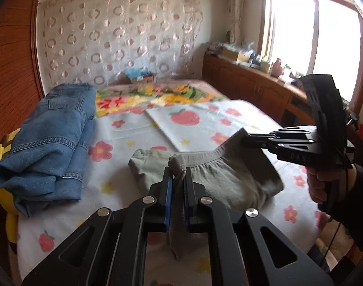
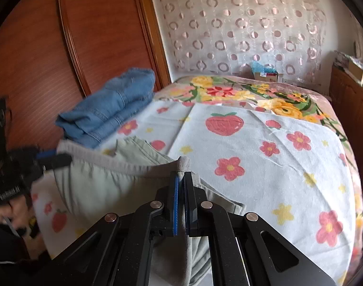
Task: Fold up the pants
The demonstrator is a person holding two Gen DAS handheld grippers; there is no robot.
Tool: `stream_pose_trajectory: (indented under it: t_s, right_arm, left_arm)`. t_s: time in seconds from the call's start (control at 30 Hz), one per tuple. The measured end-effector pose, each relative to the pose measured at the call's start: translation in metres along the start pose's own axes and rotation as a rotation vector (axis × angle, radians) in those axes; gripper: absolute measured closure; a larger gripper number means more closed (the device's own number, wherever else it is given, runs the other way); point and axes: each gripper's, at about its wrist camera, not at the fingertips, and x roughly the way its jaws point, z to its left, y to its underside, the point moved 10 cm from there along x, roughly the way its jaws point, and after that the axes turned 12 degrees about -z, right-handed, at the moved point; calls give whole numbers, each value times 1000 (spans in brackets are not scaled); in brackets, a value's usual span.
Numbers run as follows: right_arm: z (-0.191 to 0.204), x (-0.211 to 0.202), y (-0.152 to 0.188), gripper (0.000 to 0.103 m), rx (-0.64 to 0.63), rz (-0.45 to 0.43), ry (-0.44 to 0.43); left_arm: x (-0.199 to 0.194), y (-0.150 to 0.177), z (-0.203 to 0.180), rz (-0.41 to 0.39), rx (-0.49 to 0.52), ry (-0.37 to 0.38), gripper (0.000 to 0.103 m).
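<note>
Pale grey-green pants with an elastic waistband lie partly lifted over the bed. My left gripper is shut on one end of the waistband. My right gripper is shut on the other end of the waistband. The right gripper shows in the left wrist view at the right, held in a hand. The left gripper shows blurred in the right wrist view at the left. The band stretches between them and the pants hang below it.
Folded blue jeans lie at the bed's left, by a wooden wardrobe. The bed has a white flowered sheet and a floral blanket behind. A wooden cabinet with clutter stands right, under a window.
</note>
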Motion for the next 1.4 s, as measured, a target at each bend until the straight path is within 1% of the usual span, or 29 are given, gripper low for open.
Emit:
stream_pose_trajectory:
  t_s: [0.1, 0.2, 0.23, 0.3, 0.37, 0.6, 0.7, 0.73, 0.77, 0.83, 0.9, 0.97, 1.07, 1.13, 1.27, 1.4]
  right_arm:
    - [-7, 18, 17, 95, -20, 66, 40]
    - [-5, 27, 27, 88, -31, 98, 21]
    - [-5, 30, 29, 85, -35, 105, 29]
    - [-5, 33, 29, 81, -35, 117, 30]
    - [-5, 37, 22, 79, -40, 122, 27]
    - [-3, 46, 19, 79, -68, 144, 17]
    - [1, 45, 21, 93, -81, 136, -1]
    - [0, 43, 20, 98, -86, 125, 4]
    - [1, 40, 19, 98, -82, 111, 0]
    - [2, 25, 13, 99, -61, 64, -1]
    - [6, 7, 3, 99, -50, 7, -1]
    - [9, -10, -7, 99, -43, -42, 4]
    - [12, -29, -21, 99, -39, -92, 10]
    - [8, -33, -24, 99, -38, -95, 48]
    - [-5, -22, -19, 99, -24, -55, 123]
    - [-10, -2, -8, 99, 2, -8, 153]
  left_arm:
    - [14, 18, 7, 69, 10, -24, 94]
    - [23, 44, 13, 132, 2, -30, 94]
    - [23, 49, 14, 141, -1, -35, 94]
    - [26, 56, 16, 155, -7, -39, 94]
    - [25, 58, 16, 156, -11, -36, 94]
    - [25, 58, 15, 153, -17, -31, 94]
    - [24, 57, 16, 147, -21, -28, 94]
    - [22, 55, 15, 138, -20, -25, 94]
    - [19, 51, 14, 119, -18, -20, 94]
    - [5, 36, 8, 54, -28, 4, 94]
    - [-7, 19, 4, 2, -32, 9, 94]
    - [-17, -1, -1, -45, -15, 6, 94]
    - [-16, -20, -3, -68, 7, 3, 94]
    - [-8, -28, -2, -66, 19, -8, 94]
    - [16, -39, 2, -42, 40, -14, 94]
    - [38, -35, 4, -6, 55, -21, 94]
